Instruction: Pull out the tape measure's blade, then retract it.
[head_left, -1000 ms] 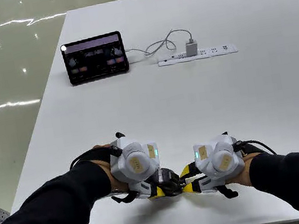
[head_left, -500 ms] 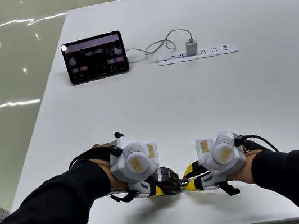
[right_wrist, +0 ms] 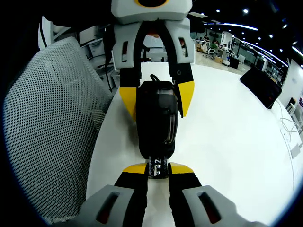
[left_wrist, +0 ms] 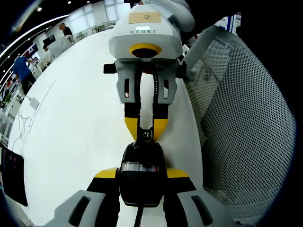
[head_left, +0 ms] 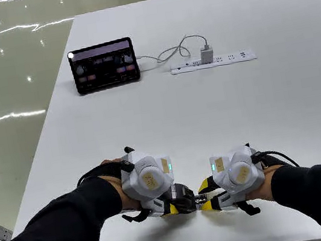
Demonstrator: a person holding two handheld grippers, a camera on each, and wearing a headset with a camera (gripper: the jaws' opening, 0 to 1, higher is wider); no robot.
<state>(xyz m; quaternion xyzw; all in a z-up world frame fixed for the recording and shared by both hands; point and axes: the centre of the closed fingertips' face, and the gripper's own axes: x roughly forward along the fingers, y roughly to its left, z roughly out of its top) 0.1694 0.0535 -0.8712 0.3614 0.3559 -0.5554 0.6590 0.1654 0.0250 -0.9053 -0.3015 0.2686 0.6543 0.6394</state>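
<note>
Left gripper view: left gripper [left_wrist: 142, 174] clamped tape measure [left_wrist: 142, 161] between its jaws (anchoring it); right gripper [left_wrist: 145, 128] pinched the blade [right_wrist: 157, 169].

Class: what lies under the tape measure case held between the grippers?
The white table lies under the tape measure. The left hand-held gripper clamps its sides. The case covers its own underside, so contact with the table cannot be seen.
</note>
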